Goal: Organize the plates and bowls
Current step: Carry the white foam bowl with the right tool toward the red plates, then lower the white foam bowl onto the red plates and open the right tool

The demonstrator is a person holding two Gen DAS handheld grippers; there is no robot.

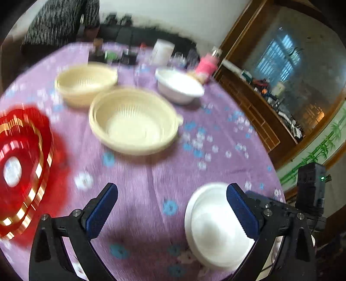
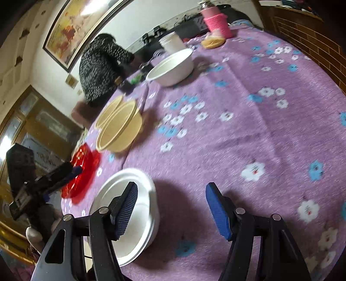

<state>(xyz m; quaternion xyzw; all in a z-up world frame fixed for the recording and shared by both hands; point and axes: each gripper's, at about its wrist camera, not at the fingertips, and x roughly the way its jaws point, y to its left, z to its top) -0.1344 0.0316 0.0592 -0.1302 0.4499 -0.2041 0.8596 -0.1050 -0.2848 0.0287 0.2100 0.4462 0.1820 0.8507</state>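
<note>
On a purple flowered tablecloth (image 1: 151, 186) stand two cream strainer bowls (image 1: 134, 121) (image 1: 85, 83), a white bowl (image 1: 179, 86) at the far side, stacked red plates (image 1: 19, 170) at the left, and stacked white bowls (image 1: 216, 227) near the front edge. My left gripper (image 1: 172, 207) is open and empty above the cloth, its right finger over the white stack. In the right wrist view, my right gripper (image 2: 172, 207) is open and empty, its left finger over the white stack (image 2: 134, 214). The cream bowls (image 2: 121, 127), far white bowl (image 2: 170, 67) and red plates (image 2: 82, 170) show there too.
A pink bottle (image 2: 216, 19), a white cup (image 2: 173, 43), a small yellow dish (image 2: 212, 42) and small items stand at the table's far side. A person in a speckled top (image 2: 101, 64) stands beyond the table. A wooden cabinet (image 1: 270, 103) is to the right.
</note>
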